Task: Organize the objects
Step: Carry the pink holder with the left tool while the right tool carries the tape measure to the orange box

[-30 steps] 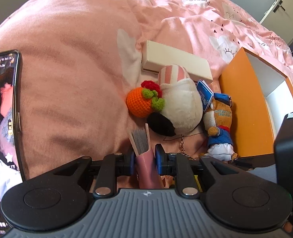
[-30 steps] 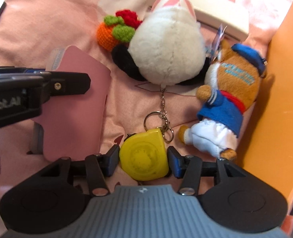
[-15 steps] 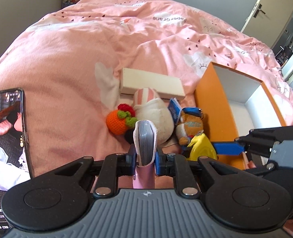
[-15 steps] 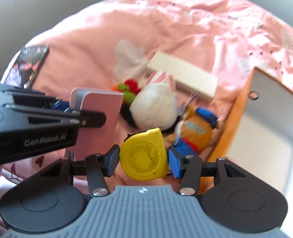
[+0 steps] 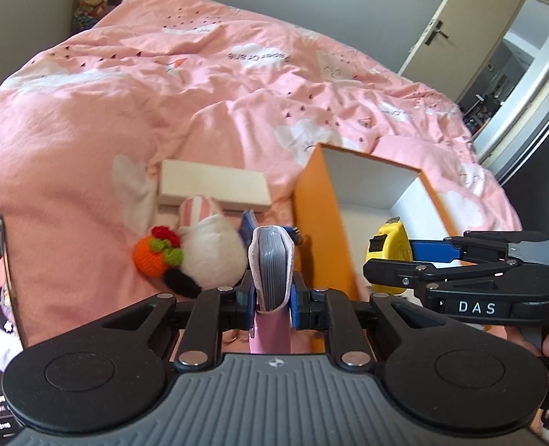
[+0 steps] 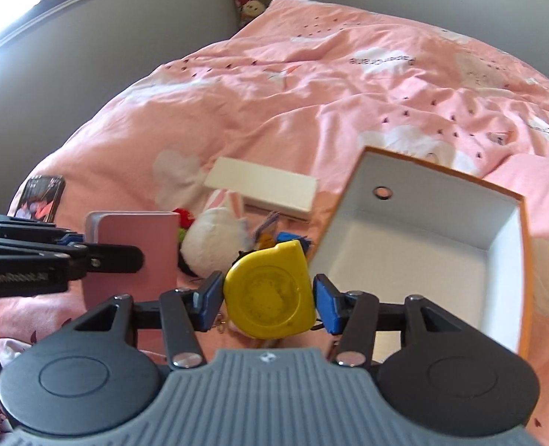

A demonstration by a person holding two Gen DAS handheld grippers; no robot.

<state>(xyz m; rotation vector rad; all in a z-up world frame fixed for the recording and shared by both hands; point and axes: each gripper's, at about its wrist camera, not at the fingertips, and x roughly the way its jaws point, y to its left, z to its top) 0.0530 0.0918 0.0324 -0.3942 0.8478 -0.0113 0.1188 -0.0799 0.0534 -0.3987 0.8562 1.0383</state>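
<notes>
Both claws are carrying loads toward the orange box: left gripper pinching pink card holder, right gripper clamping yellow tape measure just left of box, needing release inside next.

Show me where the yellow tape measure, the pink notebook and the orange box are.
yellow tape measure (image 6: 269, 293): right wrist view, round face.
pink notebook (image 6: 140, 249): right wrist view, front cover.
orange box (image 5: 322, 230): left wrist view, orange outer wall.
</notes>
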